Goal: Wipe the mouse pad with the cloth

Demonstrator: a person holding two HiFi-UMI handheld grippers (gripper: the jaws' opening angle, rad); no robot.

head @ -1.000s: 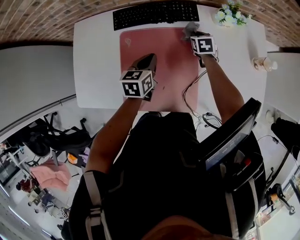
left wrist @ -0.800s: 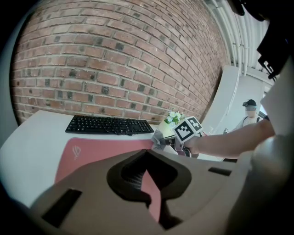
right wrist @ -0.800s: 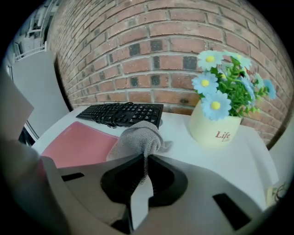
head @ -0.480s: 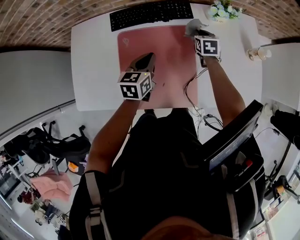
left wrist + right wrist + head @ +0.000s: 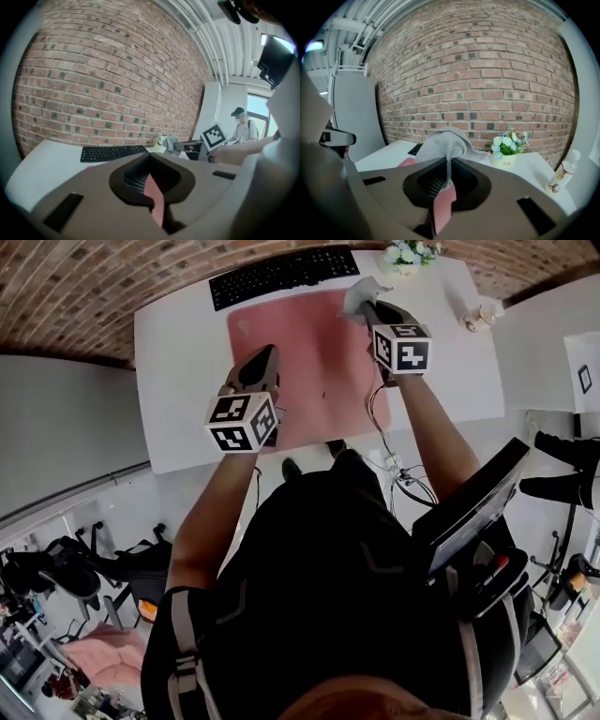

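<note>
A pink mouse pad (image 5: pixel 305 362) lies on the white desk (image 5: pixel 178 371) in front of a black keyboard (image 5: pixel 281 270). My right gripper (image 5: pixel 373 310) is shut on a grey cloth (image 5: pixel 361 294) at the pad's far right corner. In the right gripper view the cloth (image 5: pixel 443 140) bunches up above the closed jaws of the right gripper (image 5: pixel 445 180). My left gripper (image 5: pixel 259 367) is over the pad's left edge. Its jaws are shut with nothing in them, and in the left gripper view only a sliver of pink shows at the left gripper (image 5: pixel 149 177).
A small pot of flowers (image 5: pixel 408 253) and a small bottle (image 5: pixel 476 315) stand at the desk's far right. Cables (image 5: pixel 384 432) hang over the near edge by the pad. A brick wall runs behind the desk. The person's body fills the lower half of the head view.
The left gripper has shifted from the middle of the pad to its left edge. The right gripper still holds the cloth at the far right corner. The head camera has moved.
</note>
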